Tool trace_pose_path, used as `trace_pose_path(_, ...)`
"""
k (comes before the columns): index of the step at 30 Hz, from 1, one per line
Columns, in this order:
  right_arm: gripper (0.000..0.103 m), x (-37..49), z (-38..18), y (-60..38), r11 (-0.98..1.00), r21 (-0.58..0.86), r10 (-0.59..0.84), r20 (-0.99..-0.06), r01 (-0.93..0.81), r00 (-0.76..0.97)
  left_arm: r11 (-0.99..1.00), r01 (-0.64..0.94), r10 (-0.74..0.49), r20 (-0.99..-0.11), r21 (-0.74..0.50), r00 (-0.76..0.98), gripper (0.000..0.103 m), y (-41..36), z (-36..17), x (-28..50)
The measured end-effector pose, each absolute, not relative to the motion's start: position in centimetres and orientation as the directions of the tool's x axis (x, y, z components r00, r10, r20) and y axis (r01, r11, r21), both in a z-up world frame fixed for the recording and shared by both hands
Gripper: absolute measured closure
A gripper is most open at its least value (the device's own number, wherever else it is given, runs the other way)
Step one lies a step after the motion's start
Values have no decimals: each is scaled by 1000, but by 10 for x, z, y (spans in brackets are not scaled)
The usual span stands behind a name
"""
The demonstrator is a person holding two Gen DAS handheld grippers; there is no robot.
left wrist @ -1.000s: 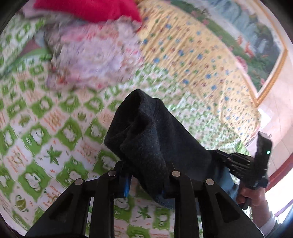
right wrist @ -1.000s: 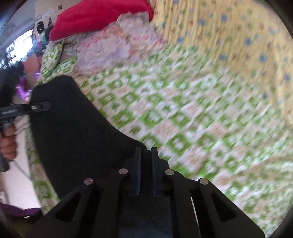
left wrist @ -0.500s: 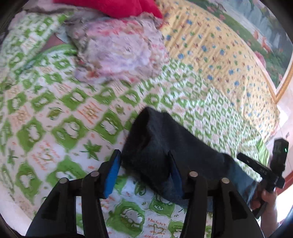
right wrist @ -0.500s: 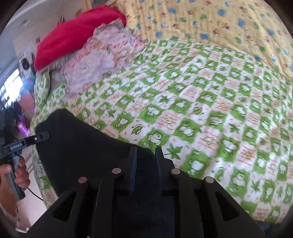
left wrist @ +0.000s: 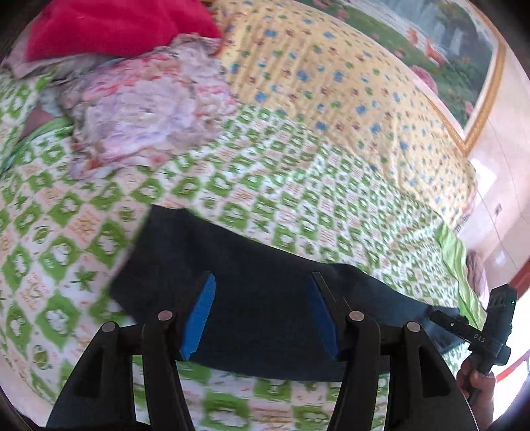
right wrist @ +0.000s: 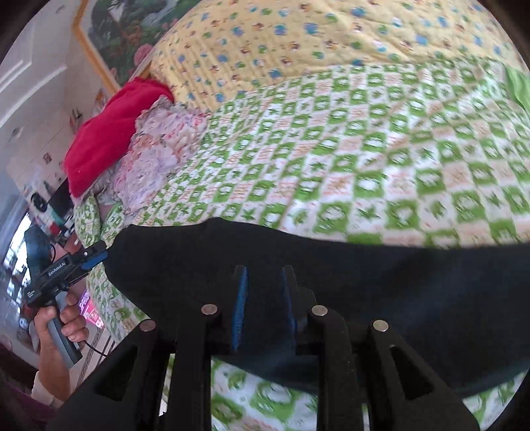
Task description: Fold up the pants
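Observation:
The dark navy pants [left wrist: 258, 298] lie flat in a folded band on the green-and-white patterned bedspread [left wrist: 232, 185], near its front edge. My left gripper [left wrist: 261, 315] is open, its blue pads wide apart just above the pants' left part. In the right wrist view the pants [right wrist: 364, 281] stretch across the frame. My right gripper [right wrist: 263, 305] is open by a narrow gap over the cloth and holds nothing. The left gripper also shows in the right wrist view [right wrist: 94, 257], at the pants' left end.
A crumpled floral cloth [left wrist: 145, 112] and a red pillow [left wrist: 116, 26] lie at the bed's far left. A yellow dotted blanket [left wrist: 331, 83] covers the far side. A framed landscape picture [left wrist: 447, 43] hangs behind. The bed edge runs close below the pants.
Both grippers held the pants up a second ago. The pants have been laid flat on the bed, and both grippers have opened and let go.

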State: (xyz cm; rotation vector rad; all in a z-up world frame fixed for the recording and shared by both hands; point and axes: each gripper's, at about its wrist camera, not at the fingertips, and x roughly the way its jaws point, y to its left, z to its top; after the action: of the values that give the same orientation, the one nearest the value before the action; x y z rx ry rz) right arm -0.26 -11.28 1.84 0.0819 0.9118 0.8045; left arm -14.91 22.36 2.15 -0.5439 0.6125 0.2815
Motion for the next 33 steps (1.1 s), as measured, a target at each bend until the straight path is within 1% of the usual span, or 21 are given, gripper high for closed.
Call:
trace_pose_path(3,71,-6,17,-134,737,393,639,-672,-550,375,846,-359,41,-625,-394,780,44,203,19,-131)
trace_pose_path(5,64,-11,17,-149,751,399,632,-666,-526,397,856,-333,12,-629,-396,777,44,192,17,-123)
trace_pose_path(7,62,-15,19,-164,766,401,623,-656,-501,426,866,-301,-28,-641,-399,767,43,178,15,-111)
trace_pose_path(15,61,-26,17,-225,834,423,552,-645,-355,528,910,-164,-144,-659,-382,738,42,123,14,-70)
trace_pose_path(18,61,-27,13,-246,854,433,518,-649,-289,557,919,-118,-176,-658,-377,732,38,105,15,-58)
trace_pose_path(31,60,-33,11,-301,878,463,427,-640,-123,639,933,15,-272,-678,-359,683,37,52,17,-16)
trace_pose_path(33,60,-33,8,-310,876,474,412,-639,-90,649,938,36,-278,-685,-346,674,36,45,18,-10)
